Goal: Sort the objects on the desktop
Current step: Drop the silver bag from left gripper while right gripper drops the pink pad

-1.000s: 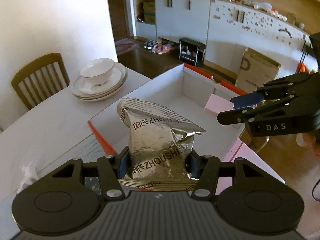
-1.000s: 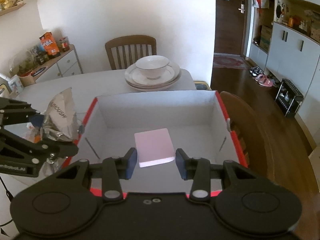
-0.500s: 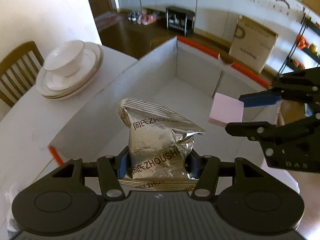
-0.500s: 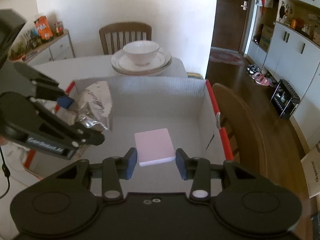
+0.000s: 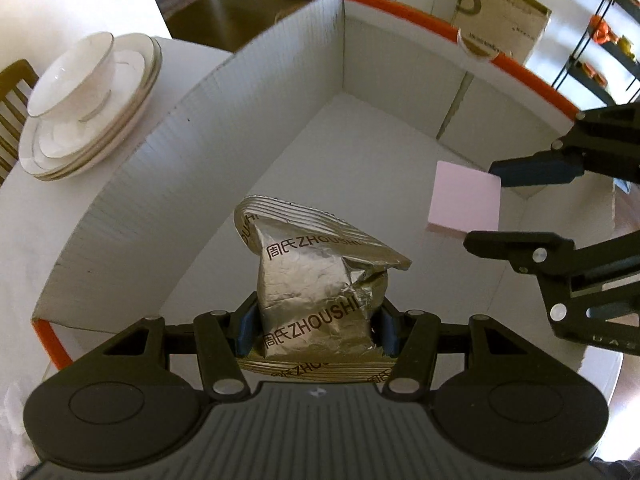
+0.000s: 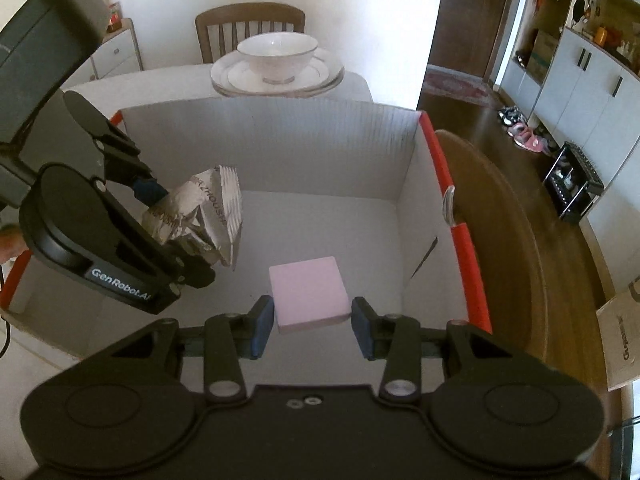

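Observation:
A crumpled silver foil snack bag (image 5: pixel 316 280) stands upright between the pads of my left gripper (image 5: pixel 316 330), which is shut on its lower half. It hangs over the inside of a white cardboard box with a red rim (image 5: pixel 240 92). My right gripper (image 6: pixel 312 316) is shut on a flat pink block (image 6: pixel 308 294), held level above the box floor (image 6: pixel 340 220). In the right wrist view the left gripper (image 6: pixel 172 232) and the bag (image 6: pixel 208 216) are at the box's left side. The left wrist view shows the right gripper (image 5: pixel 482 204) with the pink block (image 5: pixel 464 196) at the right.
A bowl on stacked plates (image 5: pixel 80 108) sits on the white table just beyond the box's far wall (image 6: pixel 280 148). A wooden chair (image 6: pixel 250 24) stands behind the table and another chair back (image 6: pixel 520 240) curves along the box's right side. A brown carton (image 5: pixel 500 36) is on the floor.
Both grippers have sunk and tilted downward over the box. The left one has carried the bag from above the near rim to over the inside, closer to the right gripper's pink block.

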`<action>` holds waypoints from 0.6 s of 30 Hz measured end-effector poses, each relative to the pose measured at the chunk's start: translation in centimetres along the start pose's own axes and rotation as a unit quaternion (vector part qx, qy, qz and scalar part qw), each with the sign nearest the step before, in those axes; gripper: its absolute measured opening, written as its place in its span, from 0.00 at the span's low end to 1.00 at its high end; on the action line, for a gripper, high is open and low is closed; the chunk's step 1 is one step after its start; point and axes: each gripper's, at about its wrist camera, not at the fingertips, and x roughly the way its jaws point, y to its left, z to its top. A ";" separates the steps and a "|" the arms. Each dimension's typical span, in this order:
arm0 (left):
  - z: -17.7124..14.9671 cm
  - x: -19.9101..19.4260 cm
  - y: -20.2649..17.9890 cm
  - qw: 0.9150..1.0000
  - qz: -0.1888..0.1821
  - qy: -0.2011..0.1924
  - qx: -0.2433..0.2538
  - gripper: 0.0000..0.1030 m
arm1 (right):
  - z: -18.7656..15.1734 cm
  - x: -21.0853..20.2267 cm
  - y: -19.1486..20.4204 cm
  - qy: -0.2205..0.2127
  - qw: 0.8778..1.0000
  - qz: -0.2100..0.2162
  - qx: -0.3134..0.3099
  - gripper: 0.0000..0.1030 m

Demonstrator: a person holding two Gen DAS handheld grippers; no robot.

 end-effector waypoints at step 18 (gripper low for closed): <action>-1.7 1.6 -0.9 0.998 0.002 0.052 0.019 0.55 | -0.1 2.4 0.1 0.046 0.999 0.003 0.008 0.40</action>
